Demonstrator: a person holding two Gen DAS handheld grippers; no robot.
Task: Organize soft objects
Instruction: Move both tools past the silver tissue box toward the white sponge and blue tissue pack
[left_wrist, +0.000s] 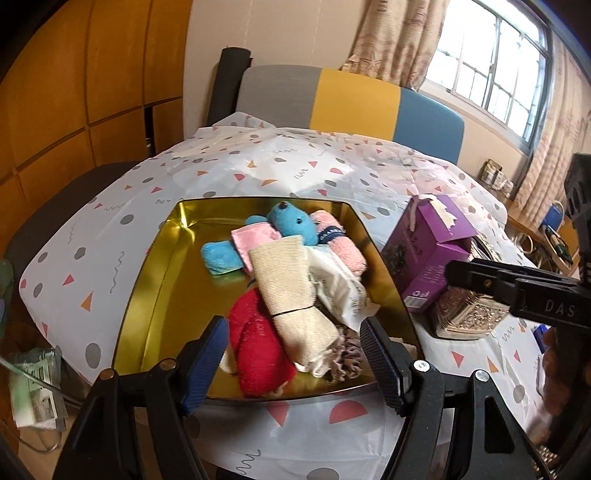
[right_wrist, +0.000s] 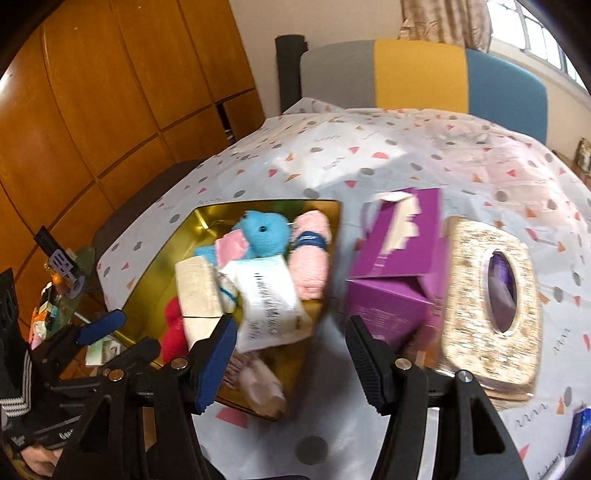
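A gold tin on the table holds a pile of soft things: a blue teddy bear, a pink towel roll, a beige rolled cloth, a red towel and a white packet. My left gripper hangs open over the tin's near end, with nothing pinched. My right gripper is open too, above the tin's right edge. The white packet lies loose below it, blurred. One black finger of the right gripper reaches in from the right in the left wrist view.
A purple carton with a torn top stands right of the tin. A glittery gold tissue box stands beside it. The table wears a white patterned cloth. A grey, yellow and blue chair stands behind, wooden cabinets to the left.
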